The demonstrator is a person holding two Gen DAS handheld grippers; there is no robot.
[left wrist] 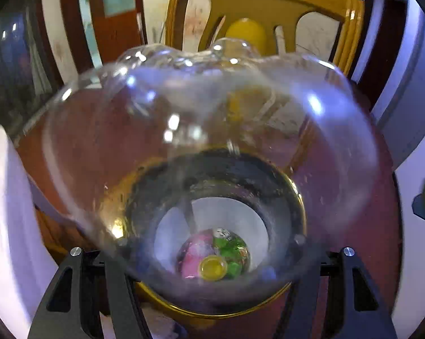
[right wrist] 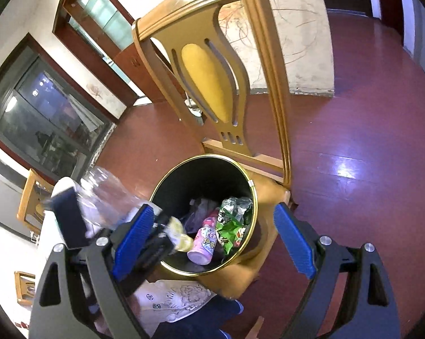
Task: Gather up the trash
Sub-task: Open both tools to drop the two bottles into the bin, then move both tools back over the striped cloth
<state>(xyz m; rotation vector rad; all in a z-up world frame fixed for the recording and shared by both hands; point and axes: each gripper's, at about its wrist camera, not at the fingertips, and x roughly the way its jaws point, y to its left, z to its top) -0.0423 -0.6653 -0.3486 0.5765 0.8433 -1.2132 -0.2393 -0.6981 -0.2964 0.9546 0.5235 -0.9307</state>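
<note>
On my left wrist feed, a clear plastic bottle [left wrist: 212, 152] fills nearly the whole frame, base toward the top, yellow cap [left wrist: 212, 267] toward the lens at lower centre. My left gripper [left wrist: 212, 282] has its 2 fingers on either side of the bottle near the bottom edge, and I read them as clamped on it, though the bottle blurs the contact. Through the plastic I see the gold rim of the trash bin [left wrist: 298, 197] directly beyond.

On the right wrist feed, my right gripper [right wrist: 215, 238] stands wide apart with nothing between its blue pads [right wrist: 133, 240]. The black, gold-rimmed bin [right wrist: 253, 197] sits at frame centre on the seat of a wooden chair [right wrist: 269, 56]. Inside lie a pink container [right wrist: 205, 241] and a green snack wrapper [right wrist: 231, 226]. The bottle [right wrist: 110, 197] shows at left of centre, held by the left gripper [right wrist: 156, 243] with its capped end over the bin's left rim.
</note>
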